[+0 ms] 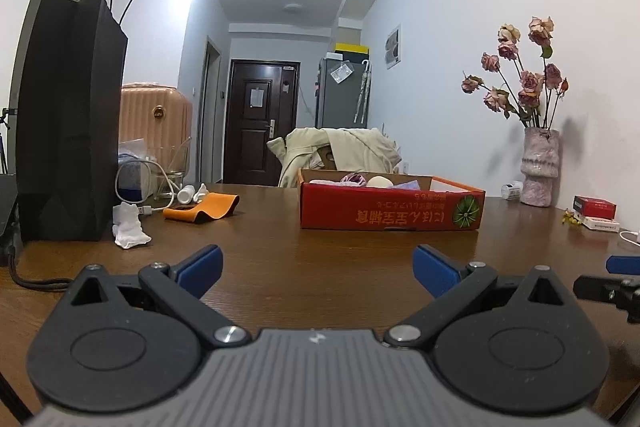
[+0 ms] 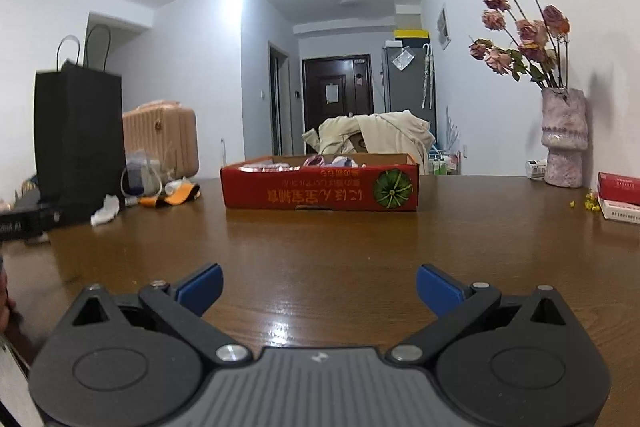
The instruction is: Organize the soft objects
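A shallow red cardboard box (image 1: 390, 209) stands on the brown wooden table (image 1: 320, 267), ahead and slightly right; it also shows in the right wrist view (image 2: 320, 191). Several soft items lie inside, among them a pink-purple bundle (image 1: 354, 179) and a cream round one (image 1: 380, 182). My left gripper (image 1: 318, 269) is open and empty, low over the table, short of the box. My right gripper (image 2: 319, 287) is open and empty, also short of the box; part of it shows at the right edge of the left wrist view (image 1: 616, 279). A crumpled white cloth (image 1: 129, 227) lies at the left.
A tall black paper bag (image 1: 70, 119) stands at the left, with an orange strap (image 1: 204, 207), white cable and glass jug (image 1: 170, 167) beside it. A vase of dried roses (image 1: 538, 167) and red and white small boxes (image 1: 596, 213) are at the right. A chair with a beige coat (image 1: 340, 151) stands behind the table.
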